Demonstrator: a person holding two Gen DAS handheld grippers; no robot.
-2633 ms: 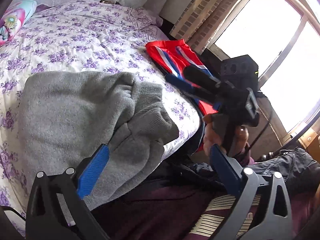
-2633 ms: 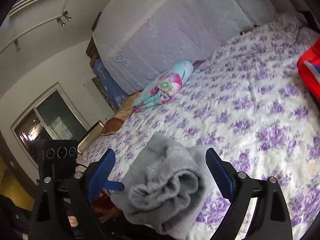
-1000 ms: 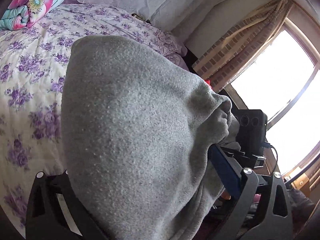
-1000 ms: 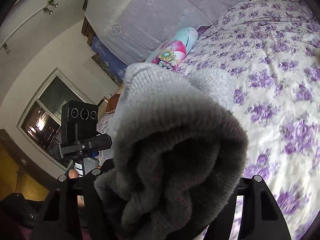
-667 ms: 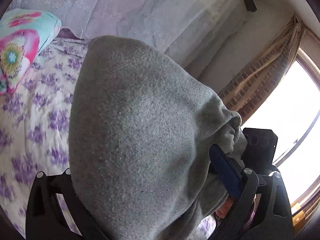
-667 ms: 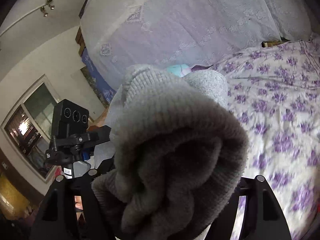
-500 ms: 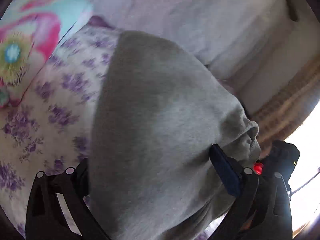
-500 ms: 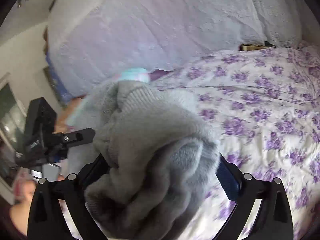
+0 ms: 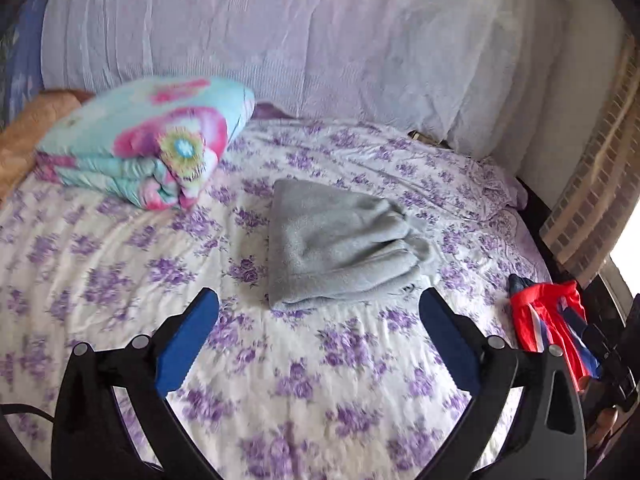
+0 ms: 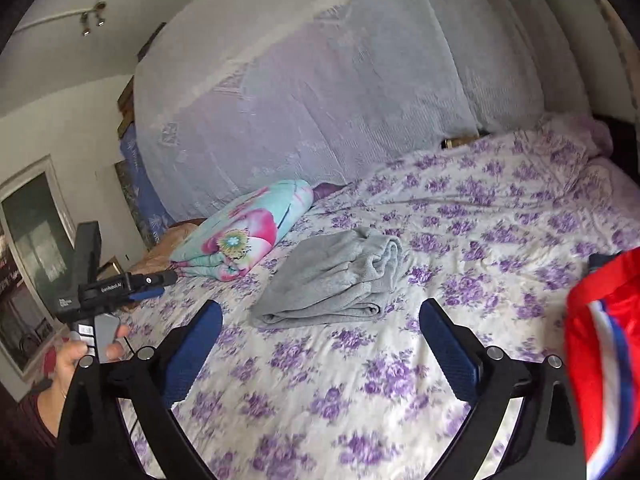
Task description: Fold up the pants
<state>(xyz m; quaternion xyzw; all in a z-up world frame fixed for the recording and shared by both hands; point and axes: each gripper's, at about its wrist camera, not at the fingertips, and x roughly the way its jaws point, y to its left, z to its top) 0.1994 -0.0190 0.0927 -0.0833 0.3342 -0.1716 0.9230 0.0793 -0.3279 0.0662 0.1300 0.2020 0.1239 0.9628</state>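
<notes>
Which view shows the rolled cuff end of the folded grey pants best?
The right wrist view: the folded grey pants turn their rolled, ribbed end toward that camera, so the layers show. The left wrist view sees the same pants mostly from above and the side, with that end bunched and slightly blurred.

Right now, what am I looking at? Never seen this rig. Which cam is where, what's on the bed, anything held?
There is no robot arm. A person holds a two-finger tool in each hand, and each tool carries a fisheye camera looking forward along its fingers. One picture comes from the left gripper, the other from the right gripper. The blue pads low in each picture are that tool's own jaws, spread wide with nothing between them. In the right view, the black device at the far left is the left tool seen from outside. On the floral bedspread lie folded gray pants, a rolled flowery quilt and a red garment at the edge.
</notes>
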